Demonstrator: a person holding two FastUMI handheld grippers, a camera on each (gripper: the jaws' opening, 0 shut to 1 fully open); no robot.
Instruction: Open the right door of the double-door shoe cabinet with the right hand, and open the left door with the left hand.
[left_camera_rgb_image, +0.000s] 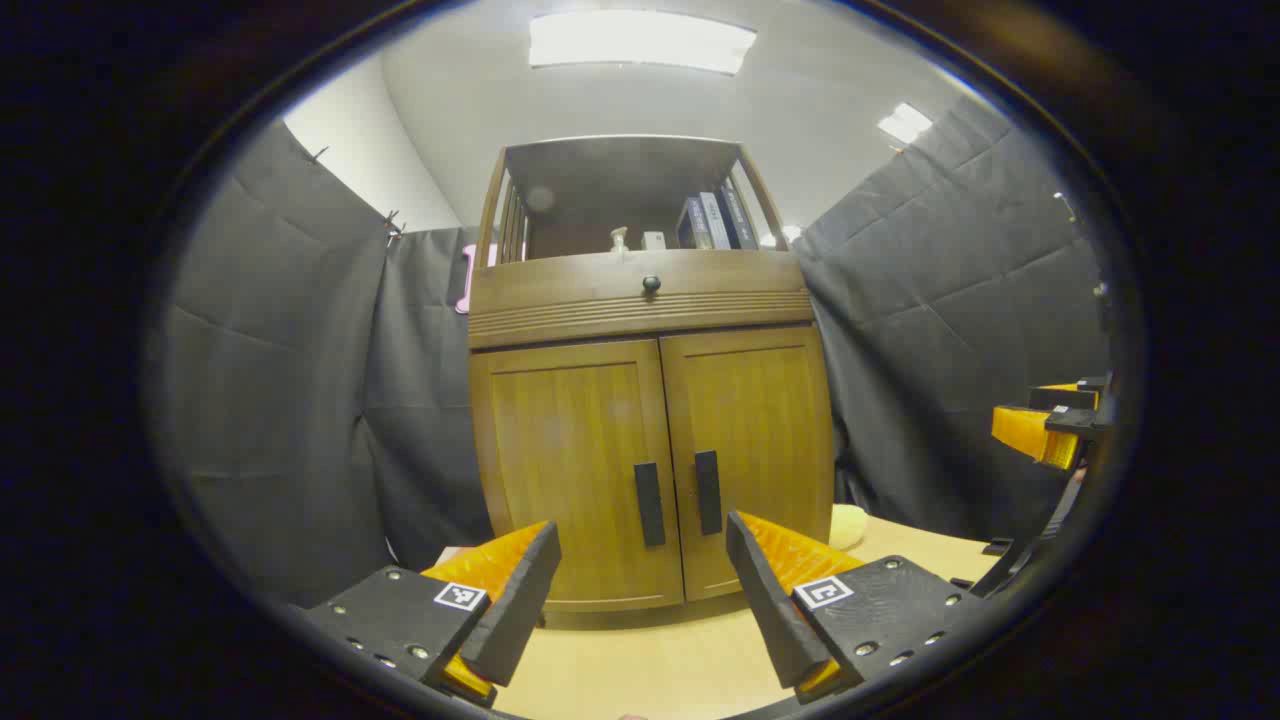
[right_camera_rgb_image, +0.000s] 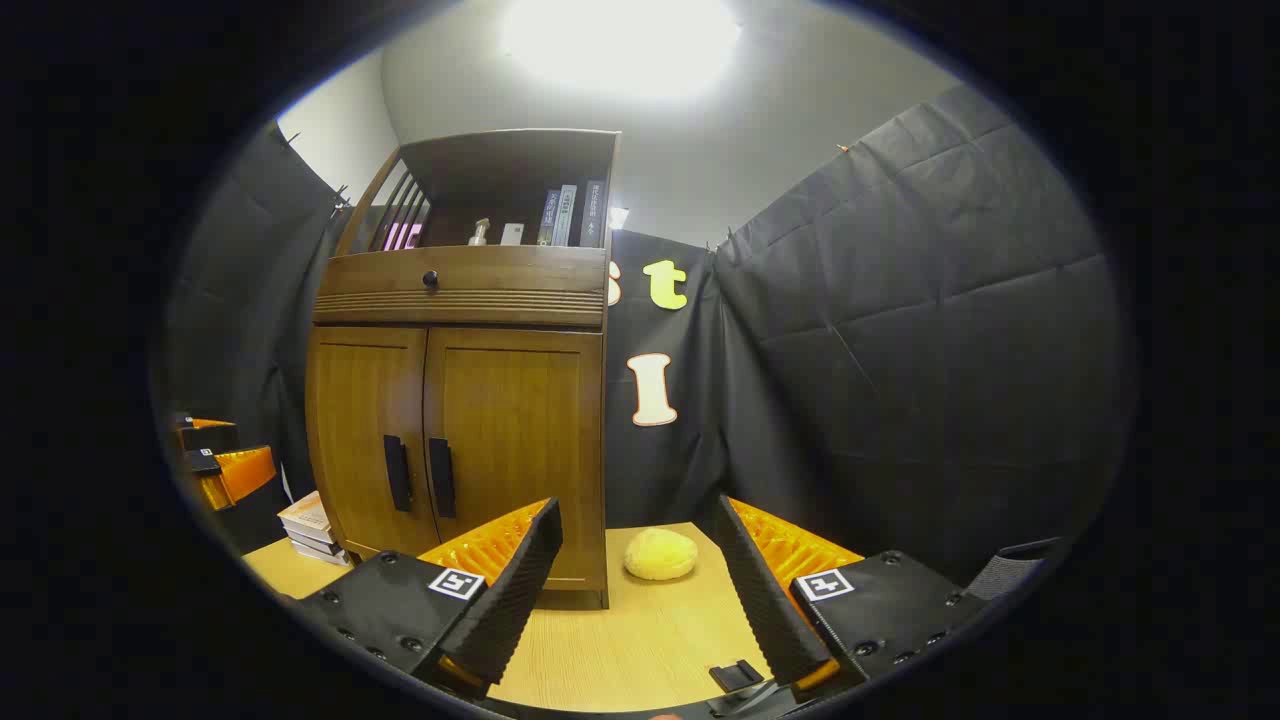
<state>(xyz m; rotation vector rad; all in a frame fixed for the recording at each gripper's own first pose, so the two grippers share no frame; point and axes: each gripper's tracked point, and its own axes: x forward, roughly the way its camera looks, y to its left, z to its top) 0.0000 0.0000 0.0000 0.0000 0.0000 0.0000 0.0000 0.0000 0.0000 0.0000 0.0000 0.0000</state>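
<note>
Shoe cabinet doors closed, book spines unreadable, left gripper and right gripper fingers spread empty

- cabinet: brown wood, upright on the table, against the wall
- left door: shut, dark vertical handle
- right door: shut, same handle

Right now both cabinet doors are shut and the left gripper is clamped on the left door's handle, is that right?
Not quite: the left gripper is open and short of the cabinet, touching nothing, as the left gripper view shows. Both doors, left door and right door, are shut.
</note>
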